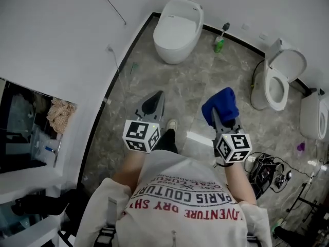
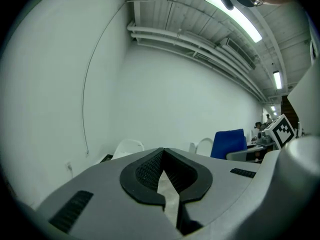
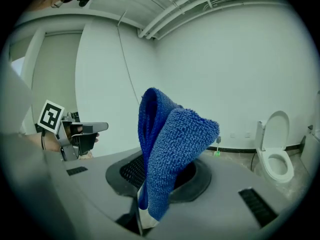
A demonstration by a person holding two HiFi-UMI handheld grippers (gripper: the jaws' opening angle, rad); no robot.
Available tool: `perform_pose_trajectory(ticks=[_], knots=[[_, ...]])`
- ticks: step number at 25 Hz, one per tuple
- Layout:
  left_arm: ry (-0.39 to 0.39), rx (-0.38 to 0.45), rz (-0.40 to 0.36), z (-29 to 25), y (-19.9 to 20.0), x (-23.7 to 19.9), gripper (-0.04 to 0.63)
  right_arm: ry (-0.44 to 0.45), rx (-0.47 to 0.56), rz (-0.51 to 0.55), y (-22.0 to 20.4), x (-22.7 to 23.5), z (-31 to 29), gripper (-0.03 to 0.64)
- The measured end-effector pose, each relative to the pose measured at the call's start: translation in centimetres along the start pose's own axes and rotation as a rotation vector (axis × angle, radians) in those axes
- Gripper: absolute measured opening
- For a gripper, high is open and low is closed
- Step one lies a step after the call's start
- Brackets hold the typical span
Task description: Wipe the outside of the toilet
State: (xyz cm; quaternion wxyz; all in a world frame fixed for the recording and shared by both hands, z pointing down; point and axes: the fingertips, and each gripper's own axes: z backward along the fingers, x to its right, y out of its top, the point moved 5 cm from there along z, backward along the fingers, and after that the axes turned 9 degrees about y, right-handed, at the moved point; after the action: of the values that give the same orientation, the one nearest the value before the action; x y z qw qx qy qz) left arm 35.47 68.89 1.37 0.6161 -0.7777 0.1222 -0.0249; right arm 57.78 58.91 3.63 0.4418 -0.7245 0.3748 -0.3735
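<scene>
Two grippers, one in each hand, each carrying one marker cube (image 1: 140,135). Left gripper (image 1: 153,104) pressed together at the tips, with nothing between the jaws. Right gripper (image 1: 222,118) pinching one blue cloth (image 1: 221,102), folded over and bunched. Cloth standing straight out of the jaws, long axis in line with the gripper, free end pointing away from the person toward the far wall (image 1: 247,4).

Two toilets plainly seen on the grey stone floor (image 1: 205,81), both well apart from the cloth and from either gripper. Closed-lid toilet (image 1: 177,30) ahead, near the corner, back against the far wall. Long axis running from that wall toward the person, rounded front end pointing back at the person. Open-lid toilet (image 1: 277,81) to the right of it, lid raised, seat down. Oval of the bowl lying lengthwise roughly parallel to the first toilet, front likewise turned toward the person's side of the room. One more white fixture (image 1: 314,115) at the right edge, cut off, kind not clear.

One green bottle (image 1: 219,44) upright at the foot of the far wall, between the two toilets. One tangle of black cables (image 1: 267,171) on the floor, just right of the right gripper.
</scene>
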Motion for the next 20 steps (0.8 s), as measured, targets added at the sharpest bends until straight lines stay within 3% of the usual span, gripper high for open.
perform_pose_trajectory(ticks=[9, 20], knots=[[-0.058, -0.005, 0.002, -17.9, 5.5, -7.9, 0.006, -0.028, -0.018, 0.047, 9.1, 8.9, -16.9, 0.091], [0.061, -0.053, 0.008, -33.3, 7.4, -14.9, 0.006, 0.086, -0.043, -0.016, 14.6, 19.5, -32.9, 0.092]])
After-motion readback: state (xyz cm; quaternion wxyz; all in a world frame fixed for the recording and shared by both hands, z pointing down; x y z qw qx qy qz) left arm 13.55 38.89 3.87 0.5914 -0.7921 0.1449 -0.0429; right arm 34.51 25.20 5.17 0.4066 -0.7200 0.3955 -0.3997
